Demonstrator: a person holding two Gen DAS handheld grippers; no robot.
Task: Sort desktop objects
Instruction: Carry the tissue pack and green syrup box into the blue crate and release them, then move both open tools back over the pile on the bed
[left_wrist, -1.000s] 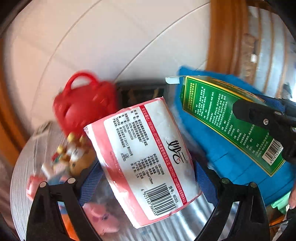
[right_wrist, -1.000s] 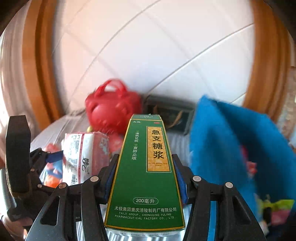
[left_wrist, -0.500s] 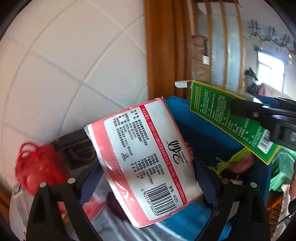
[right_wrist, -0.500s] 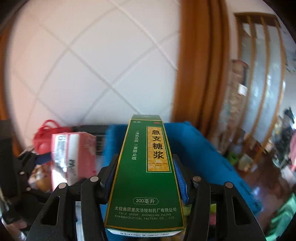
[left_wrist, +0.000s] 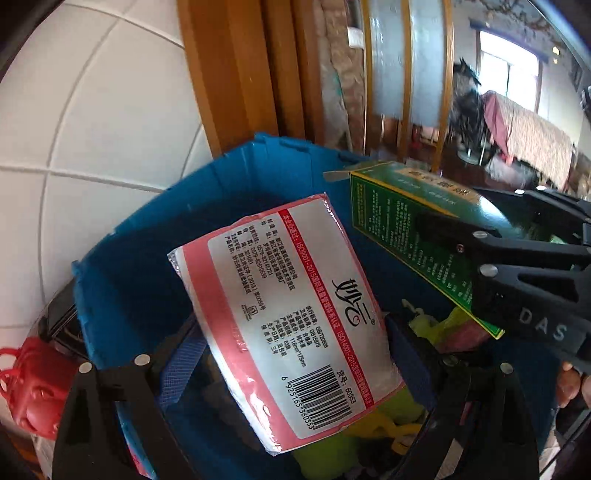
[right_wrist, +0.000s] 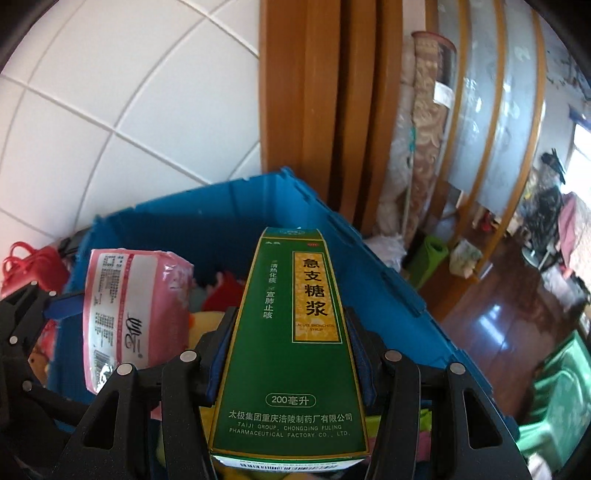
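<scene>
My left gripper is shut on a pink-and-white tissue pack and holds it over the open blue bin. The pack also shows at the left of the right wrist view. My right gripper is shut on a tall green medicine box, held over the same blue bin. The box and the right gripper's fingers show at the right of the left wrist view. The bin holds soft toys in yellow and red.
A red toy bag sits left of the bin, with a dark box behind it. A white tiled wall and a wooden door frame stand behind the bin. Wooden floor and a green stool lie to the right.
Both grippers swung right, away from the red bag and the table, and now hold the tissue pack and green box over the blue bin. Both grips are unchanged.
</scene>
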